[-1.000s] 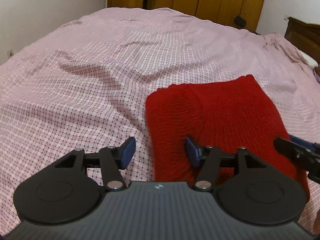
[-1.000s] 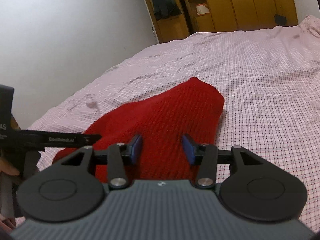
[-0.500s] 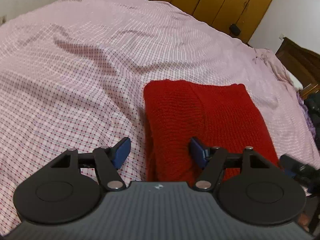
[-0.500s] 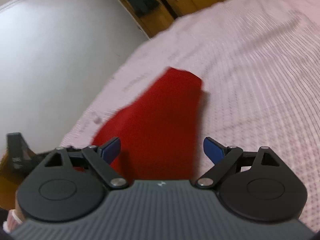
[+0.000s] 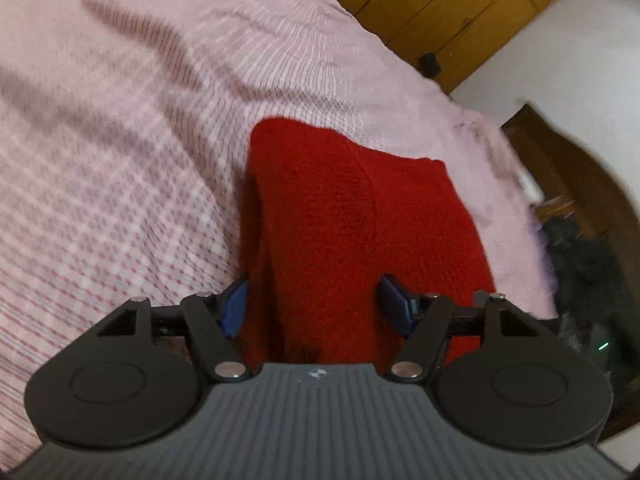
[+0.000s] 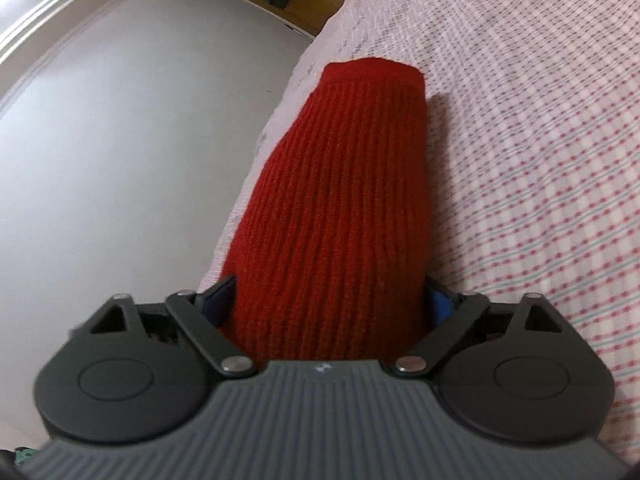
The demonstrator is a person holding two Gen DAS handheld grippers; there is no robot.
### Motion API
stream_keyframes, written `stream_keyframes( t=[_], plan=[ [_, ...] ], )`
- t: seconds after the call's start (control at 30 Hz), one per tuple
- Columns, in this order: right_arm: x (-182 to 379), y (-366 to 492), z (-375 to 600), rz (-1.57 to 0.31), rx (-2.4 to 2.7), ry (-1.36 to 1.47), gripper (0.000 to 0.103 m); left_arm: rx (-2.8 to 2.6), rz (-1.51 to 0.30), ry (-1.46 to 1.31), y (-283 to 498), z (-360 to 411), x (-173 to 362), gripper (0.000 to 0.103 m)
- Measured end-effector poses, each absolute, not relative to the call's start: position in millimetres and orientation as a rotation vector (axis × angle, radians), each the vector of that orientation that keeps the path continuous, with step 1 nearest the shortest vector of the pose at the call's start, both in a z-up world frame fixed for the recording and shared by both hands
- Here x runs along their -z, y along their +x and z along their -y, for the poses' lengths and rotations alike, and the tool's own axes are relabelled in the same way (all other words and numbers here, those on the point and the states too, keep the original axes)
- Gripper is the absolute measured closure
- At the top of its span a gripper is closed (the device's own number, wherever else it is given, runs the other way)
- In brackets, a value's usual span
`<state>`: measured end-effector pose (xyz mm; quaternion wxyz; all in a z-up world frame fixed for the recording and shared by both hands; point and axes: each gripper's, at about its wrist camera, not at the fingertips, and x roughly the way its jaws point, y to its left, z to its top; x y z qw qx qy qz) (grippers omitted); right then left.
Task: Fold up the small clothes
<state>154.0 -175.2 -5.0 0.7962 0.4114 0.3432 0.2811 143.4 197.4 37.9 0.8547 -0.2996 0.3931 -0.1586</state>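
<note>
Red knit garment [image 5: 344,216] lies folded on the checked bed cover [image 5: 120,184]. Left gripper [image 5: 314,304] jaws stand released astride the garment's near edge. Right gripper [image 6: 328,306] jaws are closing, garment between them, pads not yet pressing.

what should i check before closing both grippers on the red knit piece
1. Red knit garment lies folded on the checked bedsheet: ok.
2. Left gripper straddles the garment's near edge, fabric between its fingers: ok.
3. Right gripper straddles the narrow end, fabric between its jaws, which are closing: ok.
4. Pads pressing on the fabric: cannot tell; it bulges against the right gripper's pads.
5. Every folded layer inside each gripper: cannot tell.
6. Bedsheet kept out of the jaws: cannot tell.
</note>
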Motion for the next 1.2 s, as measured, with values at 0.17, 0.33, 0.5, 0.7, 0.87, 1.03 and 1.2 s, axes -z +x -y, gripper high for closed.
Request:
stream_keyframes(
  t=[0.17,0.33,0.5,0.7,0.87,1.03,1.2],
  plan=[
    [-15.1,146.2,176.2,-0.696,-0.658,1.028,0.03,0.36,-0.776,-0.676,129.0,-198.0,-43.2,0.031],
    [-33.7,125.7,186.1,-0.657,-0.703,1.118,0.031,0.375,-0.741,-0.665,104.1,-181.6,-66.8,0.032],
    [-42.0,89.6,216.7,-0.68,-0.666,1.154,0.031,0.408,-0.742,-0.609,66.4,-145.3,-84.2,0.032],
    [-48.4,46.8,263.8,-0.722,-0.635,1.13,0.031,0.483,-0.792,-0.566,22.2,-94.3,-91.0,0.032],
    [-48.3,24.0,279.9,-0.772,-0.535,0.929,0.031,0.448,-0.835,-0.41,-0.3,-56.0,-82.0,0.032],
    [-32.2,1.9,279.2,-0.773,-0.433,0.754,0.03,0.379,-0.836,-0.278,-10.1,-40.3,-79.2,0.031],
    [-29.6,-15.9,280.9,-0.722,-0.401,0.692,0.03,0.358,-0.826,-0.238,-9.7,-31.9,-83.3,0.031]
  ],
)
